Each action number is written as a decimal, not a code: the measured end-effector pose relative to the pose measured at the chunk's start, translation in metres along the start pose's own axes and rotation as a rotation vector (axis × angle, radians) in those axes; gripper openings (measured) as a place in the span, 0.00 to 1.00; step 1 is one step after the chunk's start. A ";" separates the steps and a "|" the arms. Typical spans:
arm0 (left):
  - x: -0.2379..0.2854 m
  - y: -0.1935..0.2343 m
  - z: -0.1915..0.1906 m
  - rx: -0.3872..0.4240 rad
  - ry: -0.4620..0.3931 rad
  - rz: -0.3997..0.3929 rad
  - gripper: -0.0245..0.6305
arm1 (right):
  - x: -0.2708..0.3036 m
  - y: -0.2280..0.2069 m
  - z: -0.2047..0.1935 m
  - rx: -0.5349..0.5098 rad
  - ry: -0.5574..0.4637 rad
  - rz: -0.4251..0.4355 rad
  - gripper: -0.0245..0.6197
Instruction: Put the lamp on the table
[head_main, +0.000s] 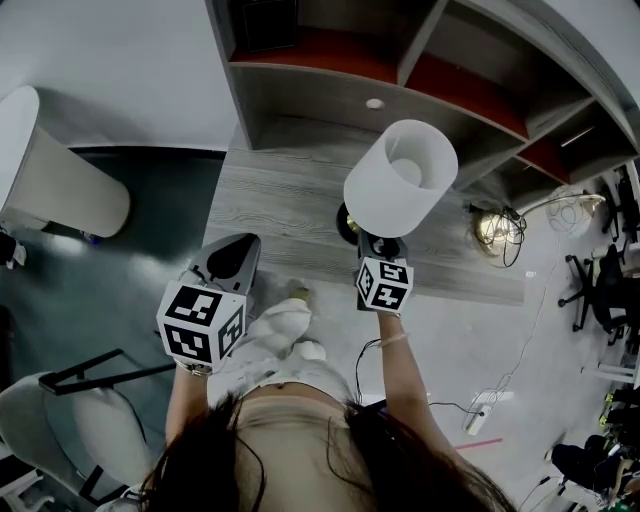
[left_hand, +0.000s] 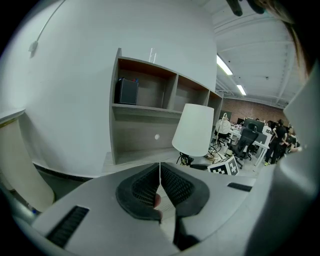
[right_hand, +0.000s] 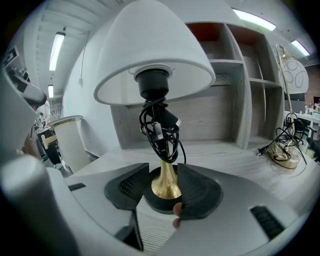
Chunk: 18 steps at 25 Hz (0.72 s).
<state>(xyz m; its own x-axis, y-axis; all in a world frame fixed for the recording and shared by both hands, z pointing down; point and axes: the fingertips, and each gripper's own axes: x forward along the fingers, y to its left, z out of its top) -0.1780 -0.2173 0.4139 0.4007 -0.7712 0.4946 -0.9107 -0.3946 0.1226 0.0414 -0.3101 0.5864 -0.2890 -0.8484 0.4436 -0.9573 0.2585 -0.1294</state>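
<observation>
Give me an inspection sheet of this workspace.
Surface: grey wood-grain table.
Job's things: lamp with a white shade, base on the table.
Clutter: second lamp, gold, at the table's right end.
Grippers: right tool shut on the lamp's gold stem; left tool shut, empty.
Cables: cord bundled round the lamp's stem; power strip on the floor.
Surroundings: shelves behind the table; office chair at the right.

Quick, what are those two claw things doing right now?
Left gripper: closed, empty.
Right gripper: closed on the lamp, at its stem.
</observation>
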 end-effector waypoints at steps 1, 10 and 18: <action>-0.002 -0.001 0.000 0.001 -0.002 0.001 0.06 | -0.002 0.001 -0.001 -0.001 0.002 0.002 0.30; -0.015 -0.019 -0.004 0.014 -0.017 -0.005 0.06 | -0.026 0.006 -0.003 -0.033 0.014 0.013 0.30; -0.026 -0.039 -0.005 -0.001 -0.039 0.002 0.06 | -0.055 0.005 -0.001 -0.034 -0.009 0.042 0.26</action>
<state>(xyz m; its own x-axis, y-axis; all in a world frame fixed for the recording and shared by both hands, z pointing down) -0.1532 -0.1795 0.4009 0.4022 -0.7908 0.4614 -0.9116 -0.3925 0.1221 0.0529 -0.2616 0.5622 -0.3288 -0.8408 0.4300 -0.9438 0.3090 -0.1174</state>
